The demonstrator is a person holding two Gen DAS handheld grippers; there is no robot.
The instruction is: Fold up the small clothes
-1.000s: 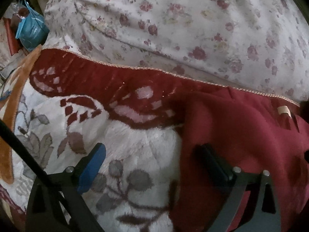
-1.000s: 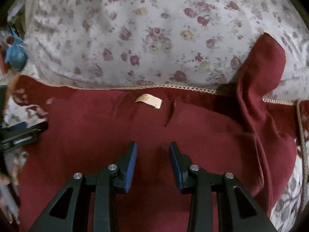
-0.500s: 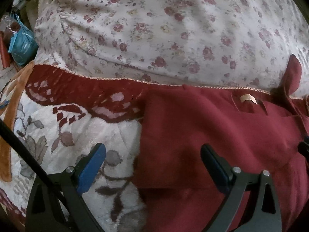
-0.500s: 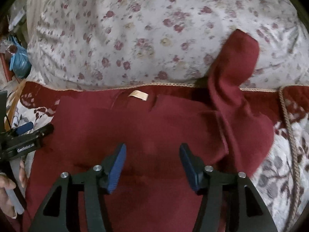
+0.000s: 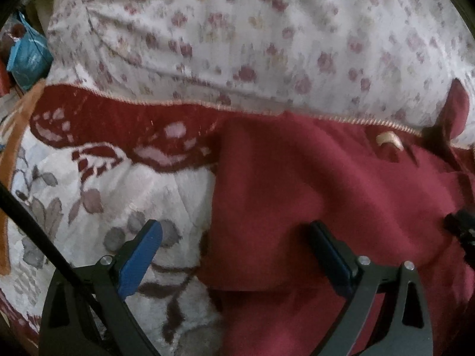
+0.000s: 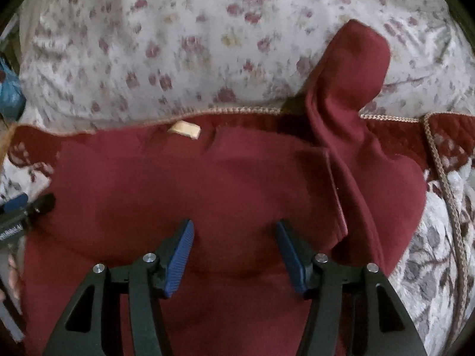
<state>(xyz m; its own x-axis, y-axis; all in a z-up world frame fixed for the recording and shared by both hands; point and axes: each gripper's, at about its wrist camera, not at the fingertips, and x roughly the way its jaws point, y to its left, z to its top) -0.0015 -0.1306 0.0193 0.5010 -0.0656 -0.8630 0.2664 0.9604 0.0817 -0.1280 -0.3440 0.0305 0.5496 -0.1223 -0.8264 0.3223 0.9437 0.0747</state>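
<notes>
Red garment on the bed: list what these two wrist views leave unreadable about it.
- Red garment, lower part: cut off by the bottom edge and covered by the right gripper in the right wrist view.
- Its right side: cut off by the left wrist view's edge.
- Pale label: too small and blurred to read in either view.
- Raised sleeve: its underside is hidden by its own fold.

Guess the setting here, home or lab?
Likely a home bedroom: a dark red knitted garment lies on a plush cream and maroon floral blanket, against white bedding printed with small red flowers.
</notes>
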